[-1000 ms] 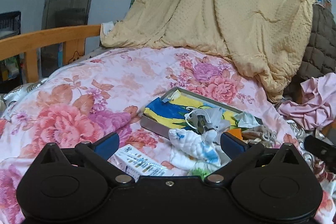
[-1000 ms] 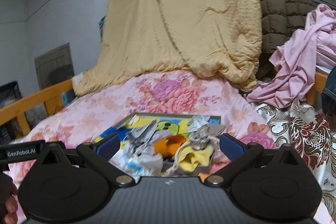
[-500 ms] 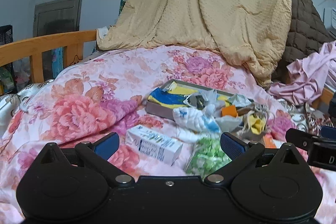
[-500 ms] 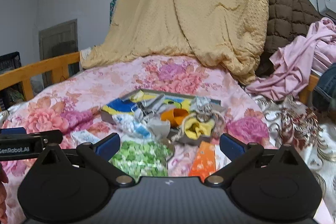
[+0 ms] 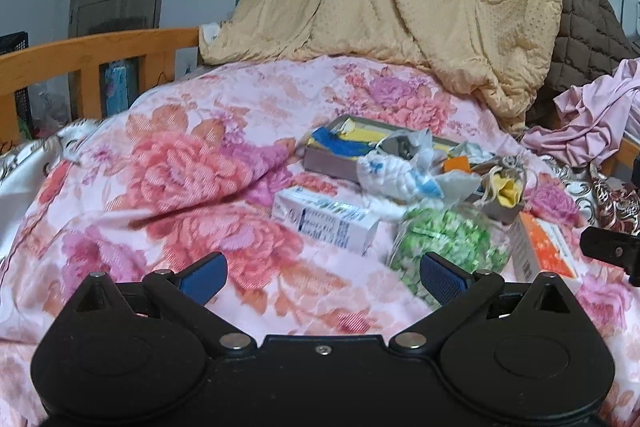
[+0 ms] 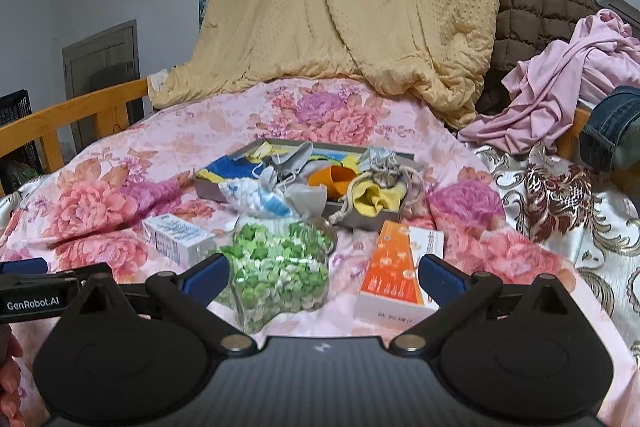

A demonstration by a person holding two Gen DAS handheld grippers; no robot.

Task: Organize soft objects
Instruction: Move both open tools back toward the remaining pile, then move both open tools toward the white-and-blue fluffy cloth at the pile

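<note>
Lying on the floral bed quilt [image 6: 120, 163], left to right: white carton [image 6: 178, 239], clear bag of green pieces [image 6: 278, 265], orange box [image 6: 394, 277]. Beyond them, a grey tray [image 6: 364, 221] holds soft items: blue-white cloth [image 6: 254, 199] draped over its near wall, orange piece [image 6: 334, 179], yellow pouch [image 6: 374, 201]. Left tongs [image 5: 322, 275] and right tongs [image 6: 322, 275] hover spread, empty, nearest the viewer.
</note>
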